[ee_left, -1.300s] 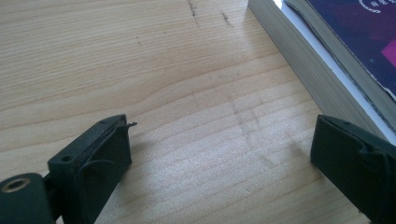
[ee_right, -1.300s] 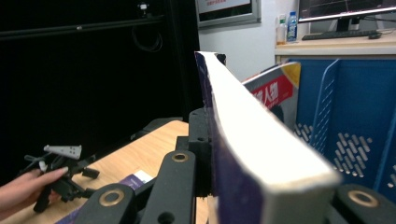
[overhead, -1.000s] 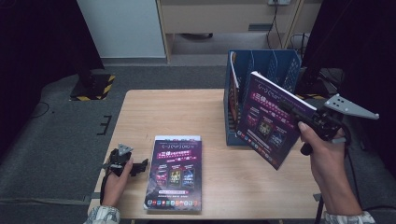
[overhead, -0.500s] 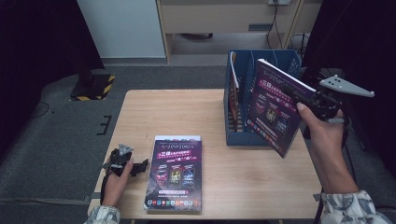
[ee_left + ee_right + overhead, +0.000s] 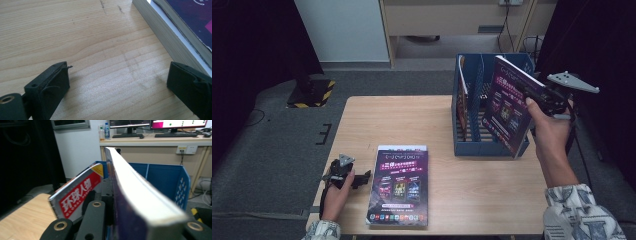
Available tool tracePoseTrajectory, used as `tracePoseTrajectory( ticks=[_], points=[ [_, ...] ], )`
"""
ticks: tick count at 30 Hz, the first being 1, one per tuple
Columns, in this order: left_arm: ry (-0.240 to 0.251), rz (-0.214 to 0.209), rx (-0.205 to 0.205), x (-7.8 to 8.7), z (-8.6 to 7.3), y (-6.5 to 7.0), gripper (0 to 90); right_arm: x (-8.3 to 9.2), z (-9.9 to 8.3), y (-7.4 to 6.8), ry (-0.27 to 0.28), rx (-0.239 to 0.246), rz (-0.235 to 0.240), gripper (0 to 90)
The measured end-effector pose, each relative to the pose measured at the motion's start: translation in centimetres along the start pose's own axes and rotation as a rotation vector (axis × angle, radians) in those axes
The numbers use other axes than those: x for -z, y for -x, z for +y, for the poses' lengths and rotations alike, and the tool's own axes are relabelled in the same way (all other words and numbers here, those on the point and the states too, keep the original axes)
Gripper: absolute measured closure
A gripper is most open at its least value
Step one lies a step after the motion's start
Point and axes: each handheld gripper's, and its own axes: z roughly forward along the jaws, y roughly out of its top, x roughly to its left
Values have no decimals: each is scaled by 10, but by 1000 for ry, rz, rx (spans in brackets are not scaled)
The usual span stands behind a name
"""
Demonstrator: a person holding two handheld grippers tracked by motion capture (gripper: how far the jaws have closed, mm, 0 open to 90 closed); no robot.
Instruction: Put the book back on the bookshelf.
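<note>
My right gripper [image 5: 539,97] is clamped on a thick purple-covered paperback book [image 5: 508,107]; I hold it upright over the blue plastic file rack [image 5: 472,145], long axis tilted off vertical, cover facing left; a red-titled magazine [image 5: 78,192] stands in the rack; my left gripper [image 5: 354,179] rests on the wooden table [image 5: 392,120], jaws apart, beside a second purple book [image 5: 400,182] lying flat.

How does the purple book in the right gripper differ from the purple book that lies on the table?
The held book stands tilted on edge by the blue file rack, clamped in the right gripper; the table book lies flat, cover up. No jaw touches the table book: the left gripper rests open beside it. Both show the same purple cover design.
</note>
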Motion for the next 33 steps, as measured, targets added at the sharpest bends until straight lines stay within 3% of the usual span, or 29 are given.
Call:
tracePoseTrajectory(
  ticks=[8, 17, 33],
  points=[
    [0, 0, 0, 0, 0, 0, 34, -25, 5, 3, -13, 9, -52, 826],
    [0, 0, 0, 0, 0, 0, 34, -46, 2, 1, -6, -1, -65, 826],
    [3, 0, 4, 0, 0, 0, 33, -59, 5, -1, 4, -45, -86, 825]
  ],
)
